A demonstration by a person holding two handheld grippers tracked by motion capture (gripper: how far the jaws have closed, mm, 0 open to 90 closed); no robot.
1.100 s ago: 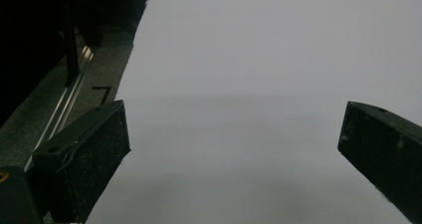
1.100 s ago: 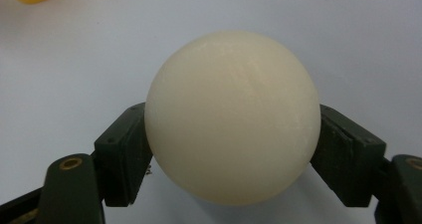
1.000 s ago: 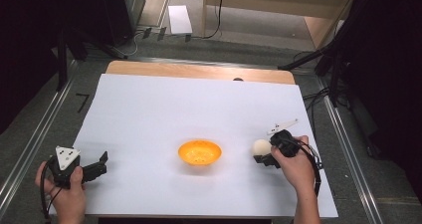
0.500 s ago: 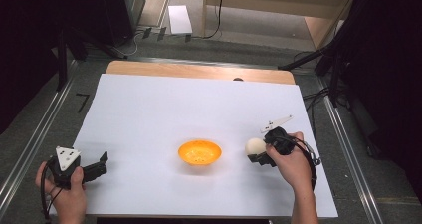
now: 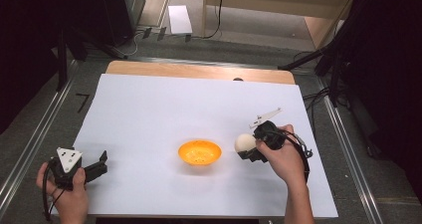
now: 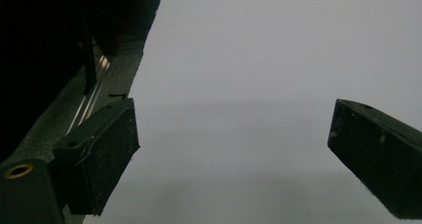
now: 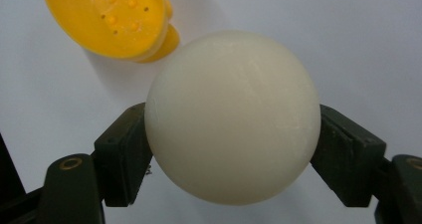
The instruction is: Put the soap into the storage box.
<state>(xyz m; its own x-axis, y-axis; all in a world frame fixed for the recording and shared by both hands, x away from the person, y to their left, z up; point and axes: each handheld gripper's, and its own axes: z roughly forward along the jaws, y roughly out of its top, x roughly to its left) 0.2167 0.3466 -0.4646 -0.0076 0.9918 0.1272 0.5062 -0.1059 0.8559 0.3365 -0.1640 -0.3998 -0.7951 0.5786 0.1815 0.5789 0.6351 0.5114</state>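
Observation:
A cream-white ball [image 5: 244,143] [image 7: 233,115] sits between the jaws of my right gripper [image 5: 247,148] [image 7: 234,144], which is shut on it a little above the white sheet. Just left of the ball stands a small orange bowl [image 5: 199,152] [image 7: 112,20] with a dotted inside, near the sheet's middle front. My left gripper [image 5: 99,166] [image 6: 234,149] rests at the sheet's front left corner, jaws wide apart with bare sheet between them.
The white sheet [image 5: 164,109] covers most of the wooden table [image 5: 199,70]. Metal rails [image 5: 30,149] run along both sides of the table. Cables and dark stands lie on the floor beyond the far edge.
My right gripper has carried the ball leftward toward the orange bowl. The left gripper has stayed put.

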